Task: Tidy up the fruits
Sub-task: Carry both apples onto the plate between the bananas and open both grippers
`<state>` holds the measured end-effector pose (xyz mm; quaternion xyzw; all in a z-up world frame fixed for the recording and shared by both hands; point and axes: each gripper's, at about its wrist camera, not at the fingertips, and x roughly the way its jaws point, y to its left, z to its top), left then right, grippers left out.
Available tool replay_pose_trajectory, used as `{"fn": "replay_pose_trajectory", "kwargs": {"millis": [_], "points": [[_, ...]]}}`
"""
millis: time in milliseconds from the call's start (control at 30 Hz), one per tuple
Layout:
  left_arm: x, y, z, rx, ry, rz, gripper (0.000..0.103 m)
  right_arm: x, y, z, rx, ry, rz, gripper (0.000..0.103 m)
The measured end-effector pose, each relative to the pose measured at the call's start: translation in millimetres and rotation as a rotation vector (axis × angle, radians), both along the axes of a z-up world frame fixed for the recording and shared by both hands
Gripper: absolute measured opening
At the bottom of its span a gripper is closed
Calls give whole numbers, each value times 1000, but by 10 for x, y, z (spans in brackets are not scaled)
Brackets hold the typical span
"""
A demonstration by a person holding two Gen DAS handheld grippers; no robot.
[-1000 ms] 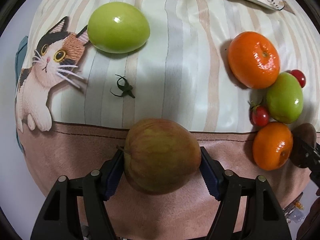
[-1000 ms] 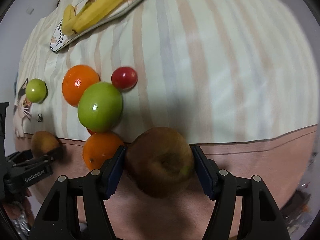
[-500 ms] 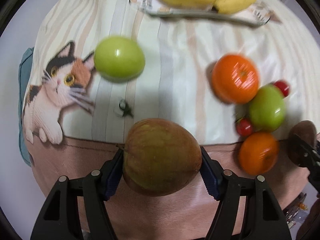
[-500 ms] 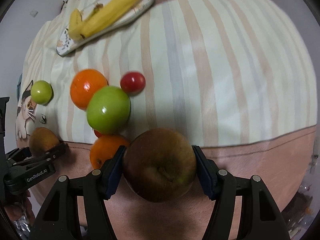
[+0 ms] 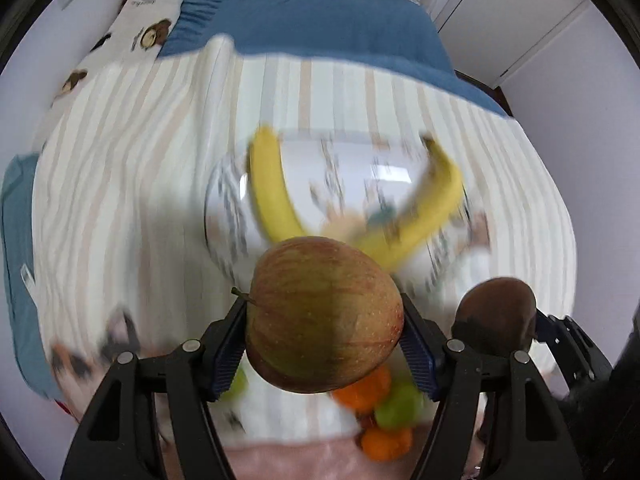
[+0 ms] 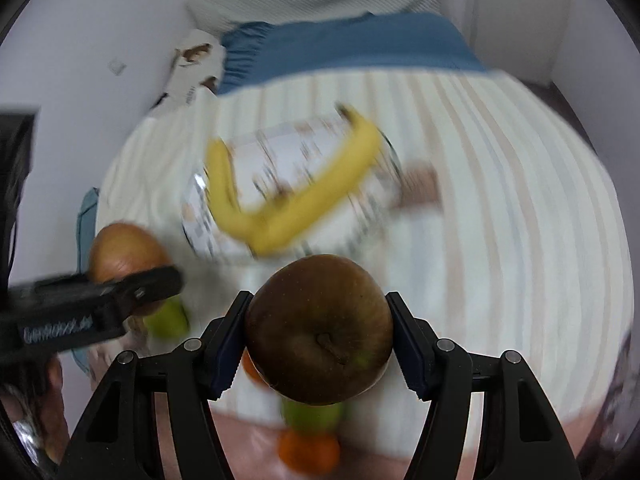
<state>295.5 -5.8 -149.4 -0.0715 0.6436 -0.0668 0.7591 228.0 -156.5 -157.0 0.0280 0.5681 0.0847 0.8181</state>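
Observation:
My left gripper (image 5: 322,338) is shut on a red-green apple (image 5: 322,312), held in the air in front of a patterned plate (image 5: 360,176) with two bananas (image 5: 272,192). My right gripper (image 6: 318,338) is shut on a darker brown-red apple (image 6: 318,330), also raised before the same plate (image 6: 288,148) and its bananas (image 6: 308,200). The right gripper's apple shows at the right of the left wrist view (image 5: 496,314); the left gripper's apple shows at the left of the right wrist view (image 6: 126,256). The view is motion-blurred.
Below the grippers lie oranges (image 5: 386,442), (image 6: 308,452) and green fruits (image 5: 400,404), (image 6: 168,318) on the striped cloth (image 5: 132,184). A blue sheet (image 5: 304,20) and a bear-print pillow (image 5: 136,36) lie beyond the plate; a white door (image 5: 512,16) stands at the far right.
Both grippers have risen and tilted up with their apples. The plate with bananas has come to the centre of both views; the loose fruit has dropped low.

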Motion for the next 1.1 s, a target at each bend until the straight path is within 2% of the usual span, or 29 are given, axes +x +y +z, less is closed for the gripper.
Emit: {"fn": "replay_pose_trajectory", "kwargs": {"millis": [133,267,467,533,633,833,933,1100], "points": [[589,48,-160,33,42,-6,67,557,245,-33,-35,-19,60,68],[957,96,-389,-13,129,7,67,931,379,-144,-39,20,83,68],[1134,67,-656,-128,262,7,68,1268,515,-408,-50,89,130,68],[1172,40,-769,-136,301,2,68,1336,551,-513,-48,113,142,68],[1182,30,-829,-127,313,-13,68,1422,585,-677,-69,136,163,68],[1214,-4,-858,-106,326,-13,69,1540,572,-816,-73,182,159,68],[1232,10,-855,-109,327,-4,69,1570,563,-848,-46,179,163,69],[1223,73,-764,-101,301,0,69,1625,573,-828,-73,183,157,73]]}}
